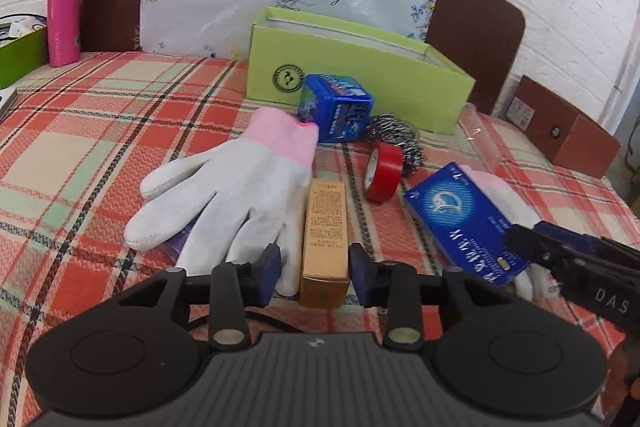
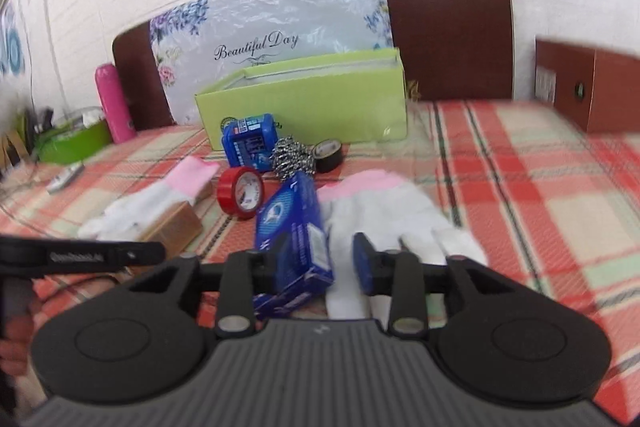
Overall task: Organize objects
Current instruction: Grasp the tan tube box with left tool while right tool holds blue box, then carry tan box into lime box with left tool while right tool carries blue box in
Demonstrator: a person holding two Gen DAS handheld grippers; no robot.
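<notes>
Plaid cloth [image 1: 100, 115] in red, cream and green covers the bed, and the things to sort lie scattered across it. A green box [image 1: 352, 83] stands open at the back, against a floral board reading "Beautiful Day". Just in front of the box sit a blue tin [image 1: 336, 107], a steel scourer [image 1: 394, 135] and, in the right wrist view, a black tape roll [image 2: 329, 155]. A red tape roll [image 1: 383, 171] stands on edge nearer the camera.

The left hand-held gripper [image 1: 316, 273] has its jaws part open on either side of a gold carton [image 1: 325, 239]; the right pad looks to touch the carton, while a gap shows at the left pad, so no firm grip is visible. A white glove [image 1: 224, 195] with a pink cuff lies flat just left of the carton.

The right hand-held gripper [image 2: 324, 263] is also part open. A blue carton [image 2: 294, 239] sits against its left finger, with clear space to the right finger. This carton lies over a second glove [image 2: 384, 215]. A pink flask [image 1: 64, 11] stands far left.
</notes>
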